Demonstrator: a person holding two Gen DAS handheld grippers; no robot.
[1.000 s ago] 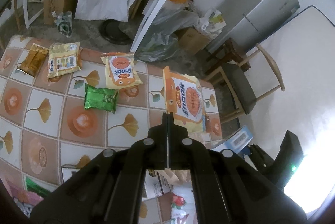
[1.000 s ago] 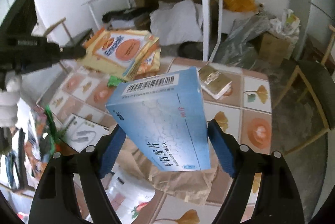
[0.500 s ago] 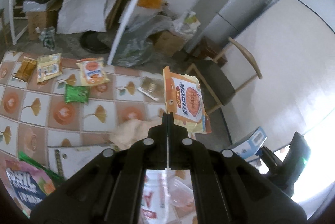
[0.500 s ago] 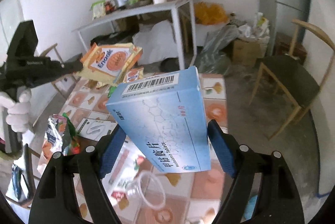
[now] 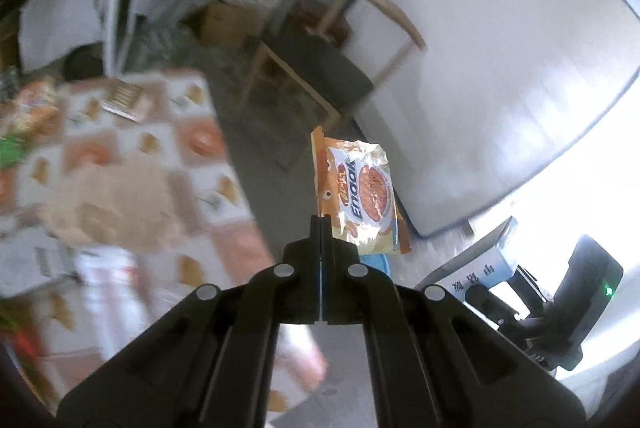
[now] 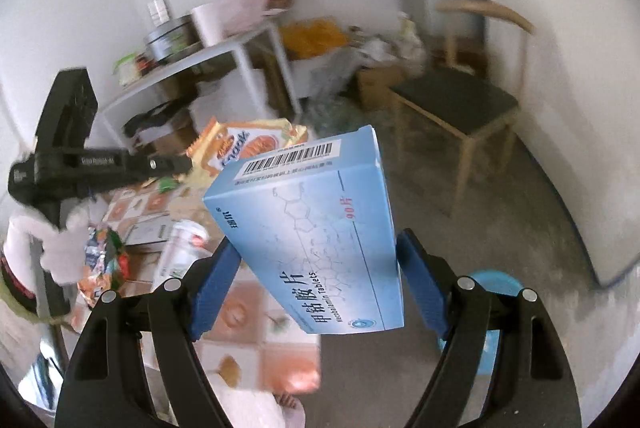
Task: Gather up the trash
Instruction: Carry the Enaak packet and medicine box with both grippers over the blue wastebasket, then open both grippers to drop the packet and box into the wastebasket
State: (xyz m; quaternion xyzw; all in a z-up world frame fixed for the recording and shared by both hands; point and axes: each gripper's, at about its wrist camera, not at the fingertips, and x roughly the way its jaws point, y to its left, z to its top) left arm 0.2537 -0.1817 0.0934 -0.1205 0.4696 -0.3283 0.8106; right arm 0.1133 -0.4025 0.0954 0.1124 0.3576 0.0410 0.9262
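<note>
Cluttered room, tiled counter (image 5: 208, 155) blurred at 9 o'clock. Left wrist view: left gripper (image 5: 321, 224) fingers were pressed fully together on one edge of the orange snack wrapper (image 5: 360, 195), which hung past the counter edge over the floor. Right wrist view: right gripper (image 6: 316, 268) fingers were spread wide, clamping the blue tablet box (image 6: 316, 228) across its faces; blue bin (image 6: 496, 284) sat at 4 o'clock on the floor. Risk: thin edge pinch could let the wrapper slip during a swing; box tilted, could twist out.
</note>
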